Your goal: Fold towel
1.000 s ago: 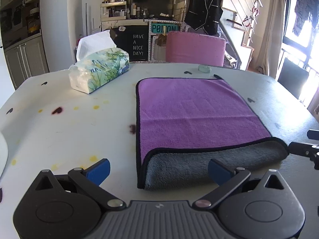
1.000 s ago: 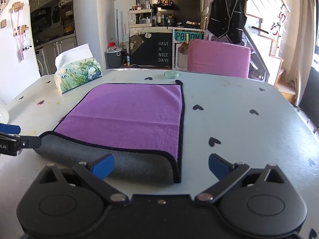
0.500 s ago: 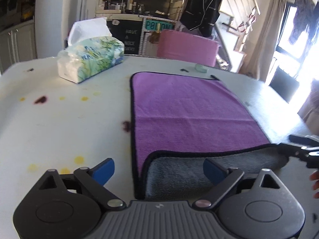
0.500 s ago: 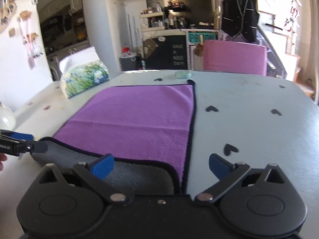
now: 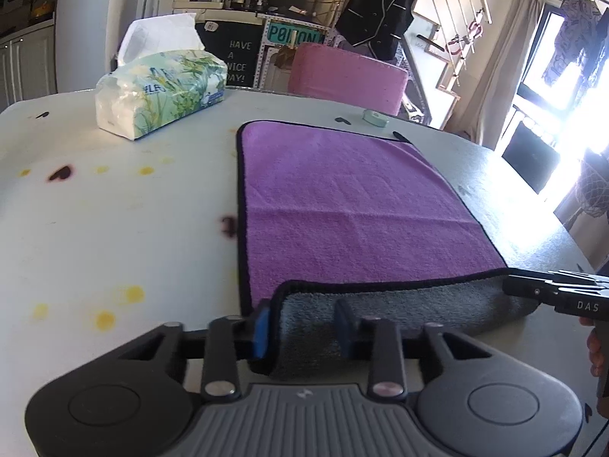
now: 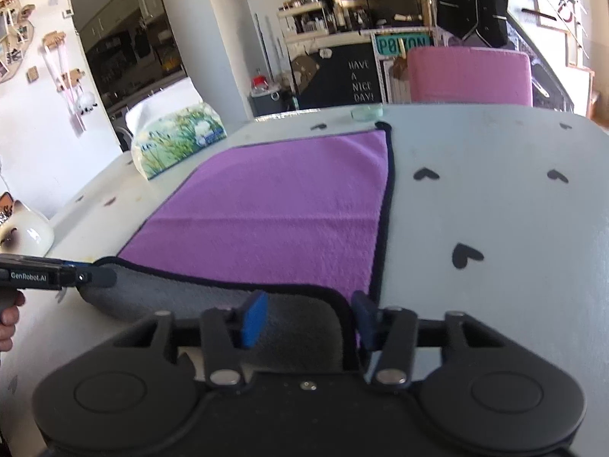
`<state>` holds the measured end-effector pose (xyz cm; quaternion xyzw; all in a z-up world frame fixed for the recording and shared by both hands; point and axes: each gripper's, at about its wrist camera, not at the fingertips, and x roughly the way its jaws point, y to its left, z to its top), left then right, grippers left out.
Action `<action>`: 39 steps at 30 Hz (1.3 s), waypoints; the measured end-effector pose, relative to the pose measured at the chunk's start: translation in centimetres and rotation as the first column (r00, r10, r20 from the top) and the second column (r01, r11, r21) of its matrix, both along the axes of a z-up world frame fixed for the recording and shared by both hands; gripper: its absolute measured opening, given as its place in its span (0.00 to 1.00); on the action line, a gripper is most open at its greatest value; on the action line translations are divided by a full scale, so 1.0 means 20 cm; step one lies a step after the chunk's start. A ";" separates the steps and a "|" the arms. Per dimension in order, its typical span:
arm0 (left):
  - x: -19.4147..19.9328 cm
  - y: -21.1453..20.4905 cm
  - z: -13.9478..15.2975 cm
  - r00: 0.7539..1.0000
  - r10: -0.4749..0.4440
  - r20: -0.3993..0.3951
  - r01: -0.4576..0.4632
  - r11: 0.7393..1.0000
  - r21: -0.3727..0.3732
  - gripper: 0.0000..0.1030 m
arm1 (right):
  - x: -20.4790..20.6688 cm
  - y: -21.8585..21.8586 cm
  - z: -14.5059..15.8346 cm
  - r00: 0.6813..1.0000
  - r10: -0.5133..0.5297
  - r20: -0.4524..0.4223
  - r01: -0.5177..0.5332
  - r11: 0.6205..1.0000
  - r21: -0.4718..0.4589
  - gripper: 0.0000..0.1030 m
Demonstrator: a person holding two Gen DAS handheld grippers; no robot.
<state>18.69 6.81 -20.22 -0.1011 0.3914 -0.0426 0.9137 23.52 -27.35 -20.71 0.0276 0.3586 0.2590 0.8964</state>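
A purple towel [image 5: 342,205] with black edging lies flat on the white table; its near edge is turned over and shows the grey underside [image 5: 399,304]. My left gripper [image 5: 302,327] has its fingers around the near left corner of the grey fold, partly closed. My right gripper [image 6: 308,318] has its fingers around the near right corner [image 6: 304,316], also partly closed. Each gripper shows in the other's view: the right gripper [image 5: 552,293] at the fold's right end, the left gripper [image 6: 49,276] at its left end.
A tissue pack [image 5: 160,91] stands at the far left of the table [image 5: 114,228]. A small green disc [image 5: 375,118] lies beyond the towel. A pink chair back [image 5: 346,76] stands behind the table. A white cat-face mug [image 6: 23,228] sits at the left edge.
Both grippers have moved forward onto the towel's near folded edge and their fingers have closed in from wide open to either side of its corners.
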 end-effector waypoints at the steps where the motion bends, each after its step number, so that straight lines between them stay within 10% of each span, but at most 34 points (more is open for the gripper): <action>1: 0.00 0.01 0.00 1.000 0.005 -0.002 -0.005 1.000 0.000 0.18 | 0.00 0.00 0.00 1.000 -0.006 -0.005 0.006 1.000 -0.002 0.41; 11: -0.01 0.01 0.01 1.000 0.004 -0.011 -0.004 1.000 0.008 0.04 | -0.02 -0.03 0.00 0.999 -0.015 -0.032 0.015 1.000 -0.014 0.04; 39: 0.21 0.03 0.41 0.983 0.065 0.169 -0.076 0.995 0.060 0.04 | 0.18 0.02 0.36 0.987 -0.031 0.159 0.028 0.999 0.021 0.04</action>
